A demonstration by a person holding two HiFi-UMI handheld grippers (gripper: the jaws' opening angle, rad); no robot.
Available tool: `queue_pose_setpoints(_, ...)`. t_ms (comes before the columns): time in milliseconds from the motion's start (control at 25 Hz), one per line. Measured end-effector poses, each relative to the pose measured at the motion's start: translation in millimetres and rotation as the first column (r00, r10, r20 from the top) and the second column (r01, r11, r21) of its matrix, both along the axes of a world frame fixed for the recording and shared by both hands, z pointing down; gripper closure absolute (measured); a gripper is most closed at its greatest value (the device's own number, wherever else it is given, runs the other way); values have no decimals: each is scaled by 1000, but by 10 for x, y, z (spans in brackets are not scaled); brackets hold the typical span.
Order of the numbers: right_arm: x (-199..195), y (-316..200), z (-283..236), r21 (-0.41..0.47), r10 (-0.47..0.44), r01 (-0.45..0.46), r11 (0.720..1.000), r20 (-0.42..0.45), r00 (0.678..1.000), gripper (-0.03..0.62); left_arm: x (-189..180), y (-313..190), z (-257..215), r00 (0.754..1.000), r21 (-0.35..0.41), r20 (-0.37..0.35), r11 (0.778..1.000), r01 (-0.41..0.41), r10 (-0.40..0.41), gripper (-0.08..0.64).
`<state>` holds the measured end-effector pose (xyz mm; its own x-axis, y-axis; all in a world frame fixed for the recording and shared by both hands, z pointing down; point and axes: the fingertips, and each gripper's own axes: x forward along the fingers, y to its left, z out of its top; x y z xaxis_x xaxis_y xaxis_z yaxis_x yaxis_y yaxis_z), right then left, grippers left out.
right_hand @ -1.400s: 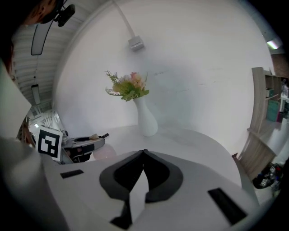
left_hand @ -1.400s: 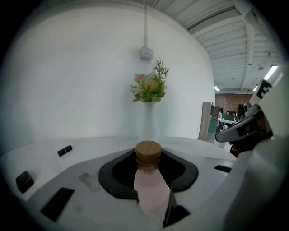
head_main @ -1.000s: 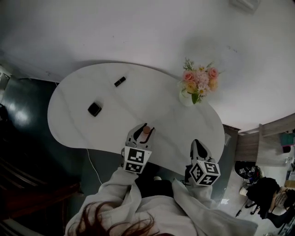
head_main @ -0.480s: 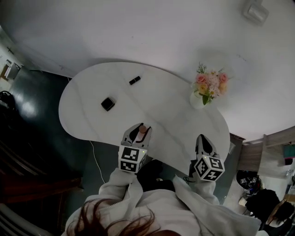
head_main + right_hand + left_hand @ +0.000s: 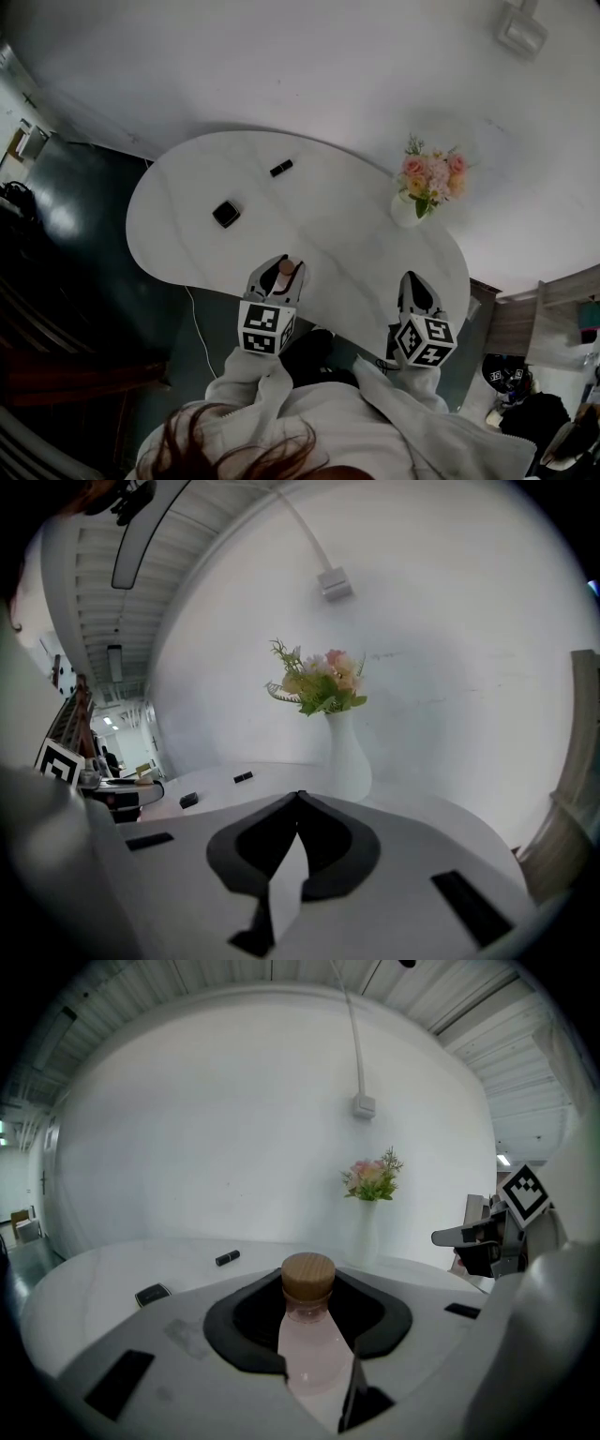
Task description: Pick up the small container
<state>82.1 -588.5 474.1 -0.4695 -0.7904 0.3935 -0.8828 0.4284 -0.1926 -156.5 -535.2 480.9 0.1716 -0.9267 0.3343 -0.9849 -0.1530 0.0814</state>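
Note:
A small pale pink bottle with a round wooden cap stands upright between the jaws of my left gripper, which is shut on its body. In the head view the bottle and the left gripper are over the near edge of the white table. The bottle's base is hidden, so I cannot tell whether it touches the table. My right gripper is over the table's near right edge. Its jaws meet at the tips with nothing between them.
A white vase of pink flowers stands at the table's far right. A small black square case and a black tube lie on the far left part. Beyond the table's left edge is dark floor.
The head view has swung a little. Relative to the table, the left gripper with the bottle has drawn back toward the near edge. The right gripper has barely moved.

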Motion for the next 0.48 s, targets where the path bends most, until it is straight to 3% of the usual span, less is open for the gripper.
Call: queue_pose_setpoints(480,-15,-31,20,-8,-17,17,1000,-7,1000,543,50,-51,29,1000,-7,2,1000,-6,6,429)
